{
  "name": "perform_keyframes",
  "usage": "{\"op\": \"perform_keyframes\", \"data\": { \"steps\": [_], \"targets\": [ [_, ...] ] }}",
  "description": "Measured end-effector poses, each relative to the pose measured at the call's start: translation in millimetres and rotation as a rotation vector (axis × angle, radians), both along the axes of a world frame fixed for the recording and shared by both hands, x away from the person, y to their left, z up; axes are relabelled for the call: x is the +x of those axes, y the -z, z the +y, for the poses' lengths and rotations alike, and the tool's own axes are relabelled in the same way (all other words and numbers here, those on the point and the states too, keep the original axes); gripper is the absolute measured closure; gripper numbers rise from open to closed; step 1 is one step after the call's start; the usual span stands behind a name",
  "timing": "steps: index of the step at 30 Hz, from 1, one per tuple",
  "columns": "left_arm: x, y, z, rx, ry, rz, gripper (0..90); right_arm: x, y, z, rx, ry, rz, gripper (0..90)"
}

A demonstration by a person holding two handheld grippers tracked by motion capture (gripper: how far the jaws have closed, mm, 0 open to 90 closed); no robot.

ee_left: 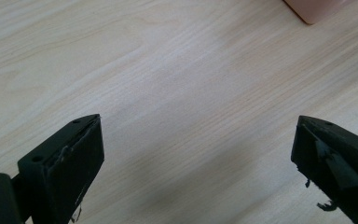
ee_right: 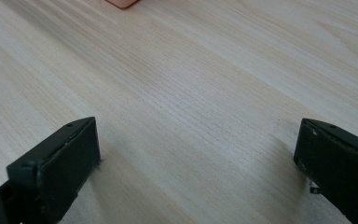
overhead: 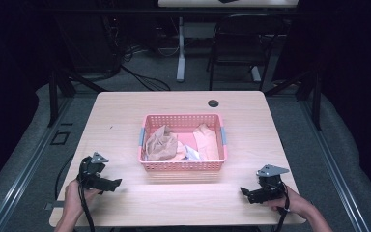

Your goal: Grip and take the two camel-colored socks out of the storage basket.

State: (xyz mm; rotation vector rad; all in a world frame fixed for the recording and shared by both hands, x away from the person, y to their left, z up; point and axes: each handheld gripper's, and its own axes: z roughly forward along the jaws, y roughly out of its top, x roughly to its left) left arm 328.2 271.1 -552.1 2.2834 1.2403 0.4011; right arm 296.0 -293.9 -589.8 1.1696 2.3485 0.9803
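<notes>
Both tongs released, nothing between the jaws. Left tongs [overhead: 107,184] sit at 7 o'clock on the worktop [overhead: 125,111], right tongs [overhead: 251,192] at 5. The pink basket [overhead: 181,166] sits at centre: perforated plastic, rectangular, long axis left-right. It lies at 1 o'clock from my left tongs and 11 from my right, about equally near. Inside: crumpled tan cloth [overhead: 160,144] left, smoother peach cloth [overhead: 206,141] right.
</notes>
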Motion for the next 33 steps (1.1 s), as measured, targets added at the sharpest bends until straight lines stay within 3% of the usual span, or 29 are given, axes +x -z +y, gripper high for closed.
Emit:
{"op": "perform_keyframes", "data": {
  "steps": [12, 17, 20, 26, 30, 33],
  "targets": [
    [-3.7, -2.3, -2.0, 0.001, 0.004, -0.009, 2.6, 0.8, -0.5, -0.1, -0.009, -0.01, 0.001, 0.0],
    [-0.1, -16.5, -8.1, -0.024, 0.006, -0.041, 2.9, 0.9, -0.3, -0.1, -0.007, -0.014, 0.001, 0.0],
    [3.4, -20.5, -10.6, -0.012, -0.002, -0.033, 3.3, 0.3, -0.2, 0.3, -0.004, -0.01, -0.002, 0.0],
    [9.6, -39.9, -20.3, -0.045, 0.054, -0.039, 0.3, -0.4, 0.0, 0.6, 0.001, -0.002, -0.001, 0.0],
    [7.7, -55.4, -28.2, -0.049, 0.101, -0.07, 0.1, -0.4, 0.0, 0.5, -0.002, 0.0, -0.001, 0.0],
    [11.4, -68.8, -36.7, -0.057, 0.135, -0.055, 0.0, -0.3, 0.0, 0.4, -0.002, -0.001, 0.0, 0.0]
  ]
}}
